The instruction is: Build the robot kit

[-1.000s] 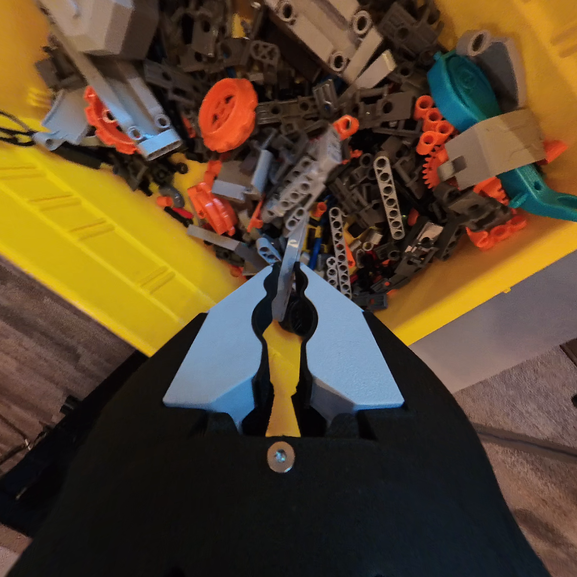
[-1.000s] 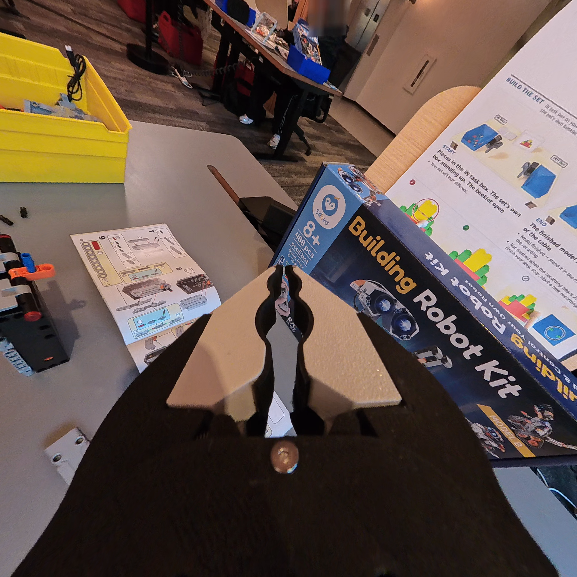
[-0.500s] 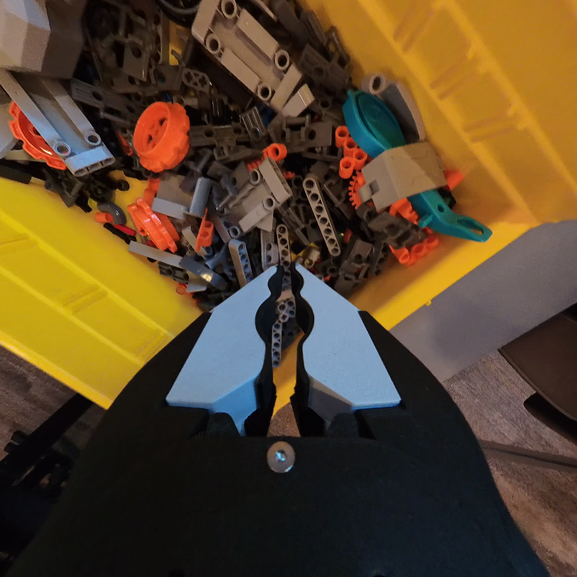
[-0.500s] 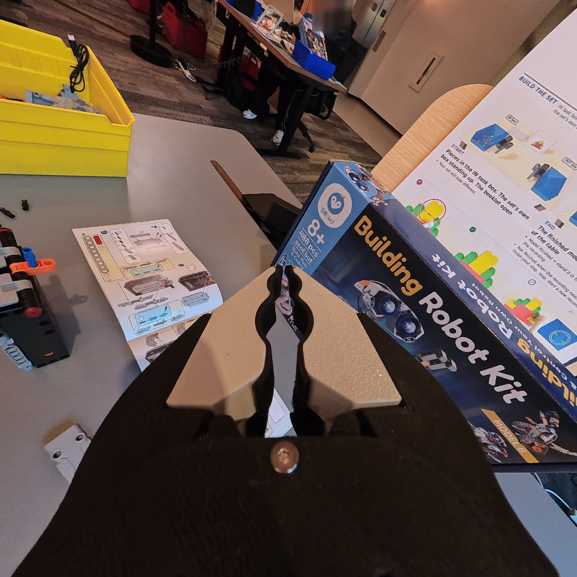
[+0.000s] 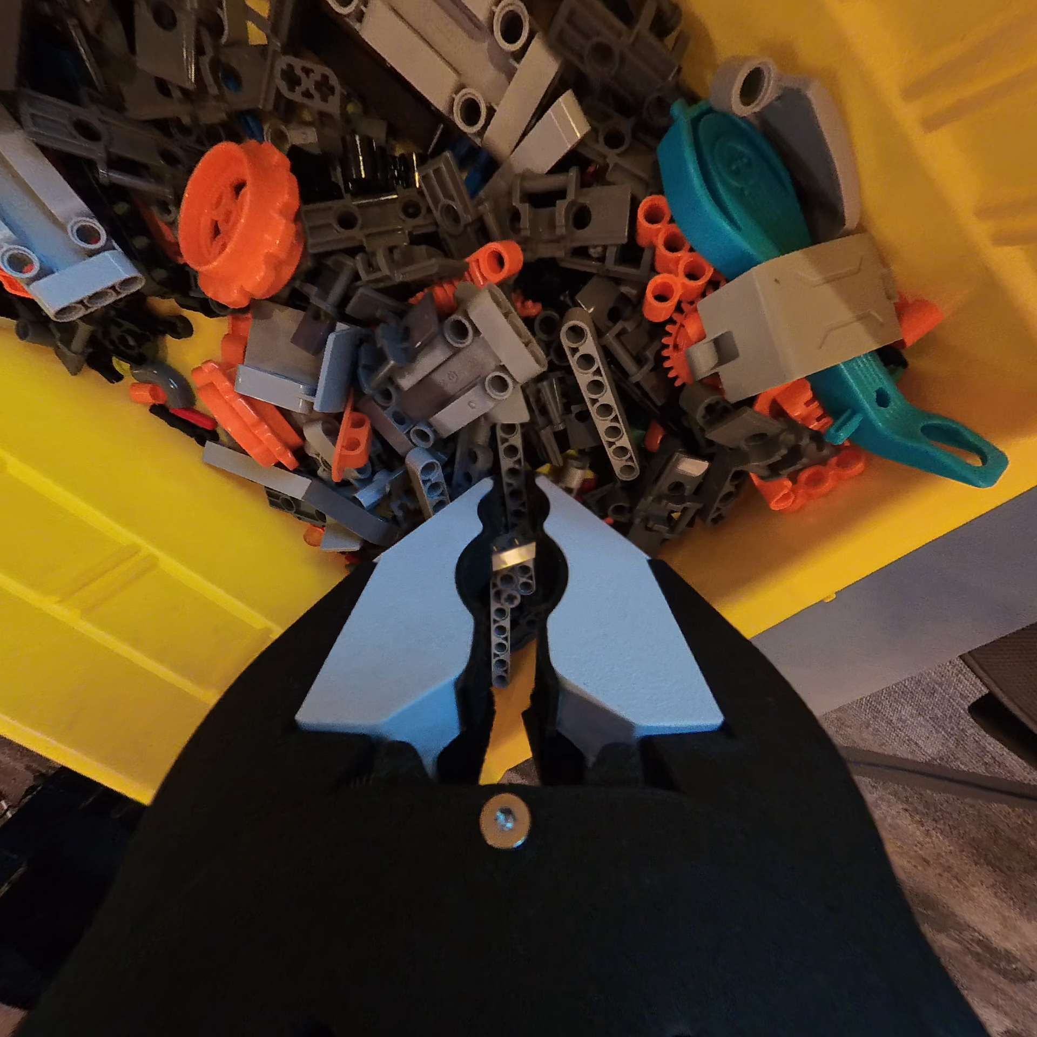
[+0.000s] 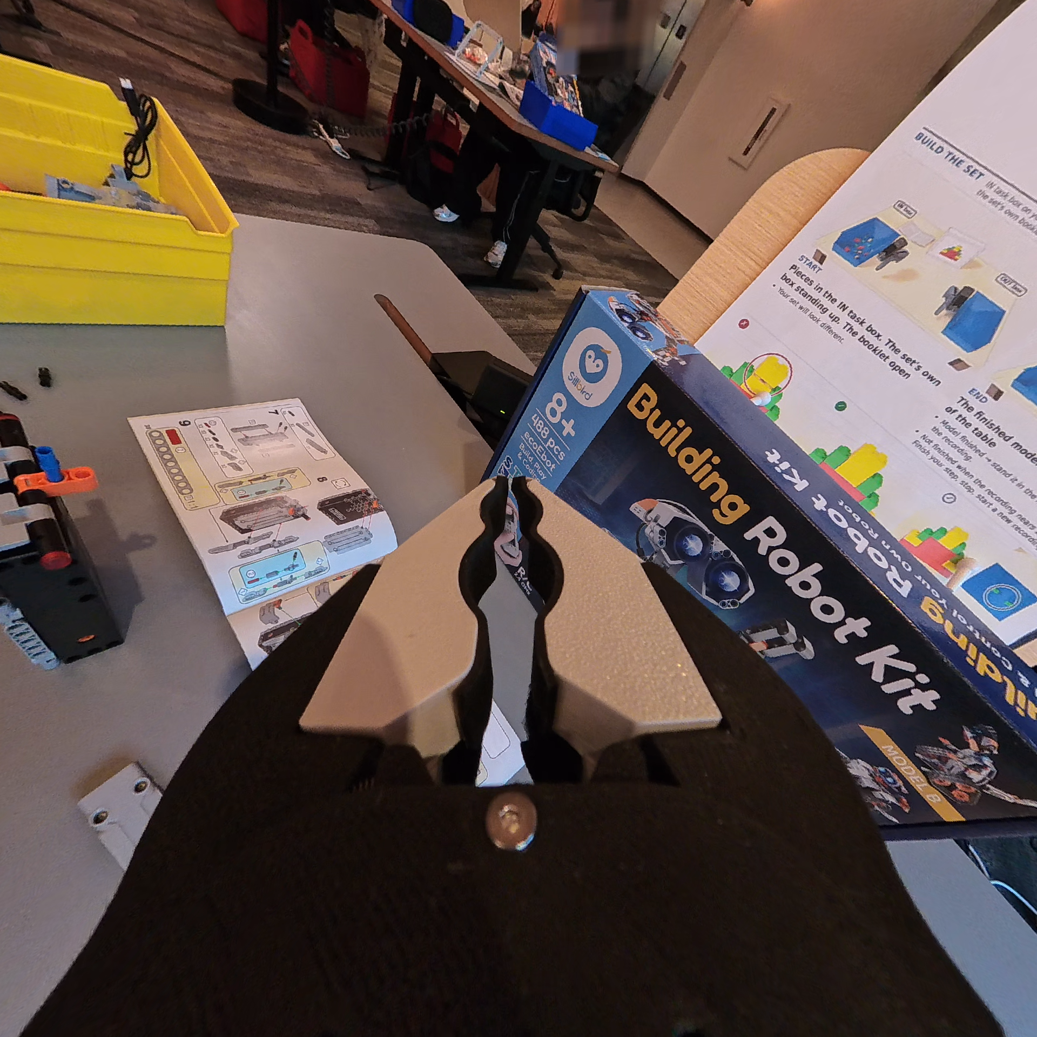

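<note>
My left gripper [image 5: 513,482] hangs over the near edge of a yellow bin [image 5: 140,561] full of building pieces. It is shut on a thin grey beam with holes [image 5: 501,628], which stands lengthwise in the jaw gap. An orange wheel [image 5: 241,224], a long grey beam [image 5: 600,393] and a teal tool [image 5: 724,185] lie in the pile ahead. My right gripper [image 6: 510,481] is shut and empty above the grey table [image 6: 314,314]. Its tips point at the end of a blue kit box [image 6: 729,505].
An instruction leaflet [image 6: 258,494] lies left of the right gripper. A black part-built assembly [image 6: 45,572] sits at the table's left edge, the yellow bin [image 6: 112,269] behind it. A white instruction sheet [image 6: 898,336] leans behind the box. A small white part [image 6: 118,808] lies near. My hands' fingertips stand some 55 centimeters from each other.
My left gripper has drawn back towards the bin's near wall, still shut on the grey beam, then moved a little closer to the pile. The right gripper has hardly moved.
</note>
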